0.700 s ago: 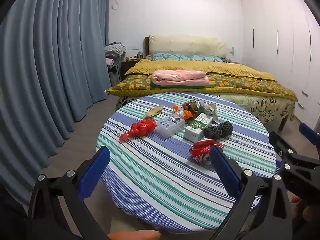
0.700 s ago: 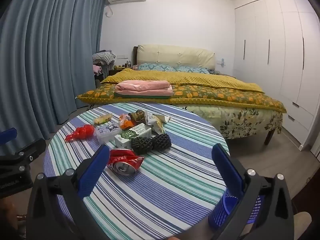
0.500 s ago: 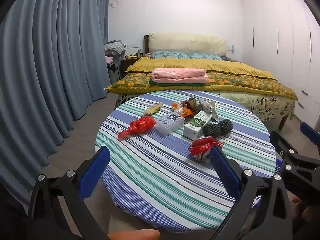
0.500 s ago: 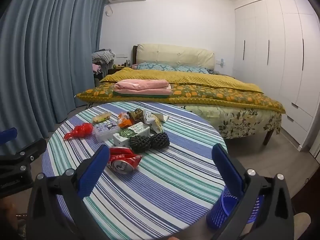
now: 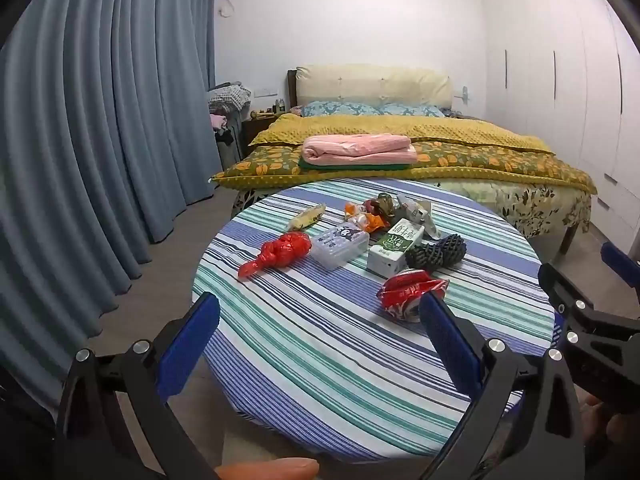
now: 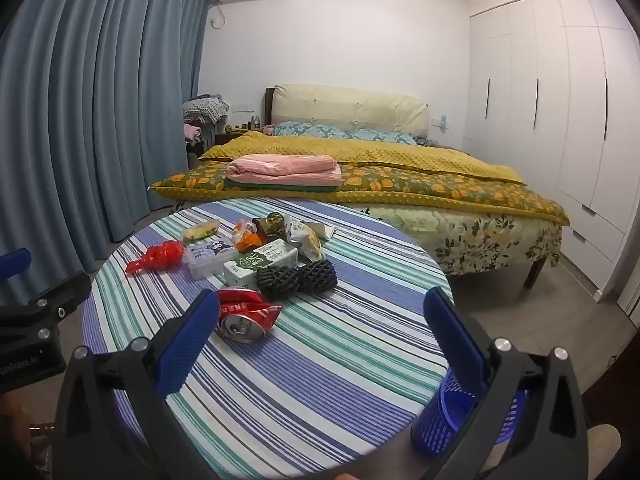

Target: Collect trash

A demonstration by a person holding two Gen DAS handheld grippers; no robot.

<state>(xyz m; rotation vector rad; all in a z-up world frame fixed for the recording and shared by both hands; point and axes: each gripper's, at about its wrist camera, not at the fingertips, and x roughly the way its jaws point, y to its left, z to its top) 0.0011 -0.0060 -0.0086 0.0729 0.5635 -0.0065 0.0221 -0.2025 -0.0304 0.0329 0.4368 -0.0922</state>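
Both grippers hang at the near edge of a round worktop (image 5: 320,360) under a striped cloth, each with its jaws spread wide and nothing between the pads. The left gripper (image 5: 320,328) sits at the near left edge; the right gripper (image 6: 320,328) at the near right edge, its black frame showing at the right of the left view.

The trash lies in a loose cluster toward the far half of the worktop. A crushed red can (image 6: 244,316) is nearest, apart from the rest, just ahead of the right gripper's left finger. Behind it are black mesh sleeves (image 6: 296,278), touching a green-and-white carton (image 6: 260,262). Left of the carton is a clear plastic box (image 5: 340,244), then a red bag (image 5: 280,252). A yellow wrapper (image 5: 306,216) lies toward the far left edge, and crumpled wrappers (image 6: 276,230) toward the far edge.

A blue basket (image 6: 452,416) stands on the floor by the near right edge.
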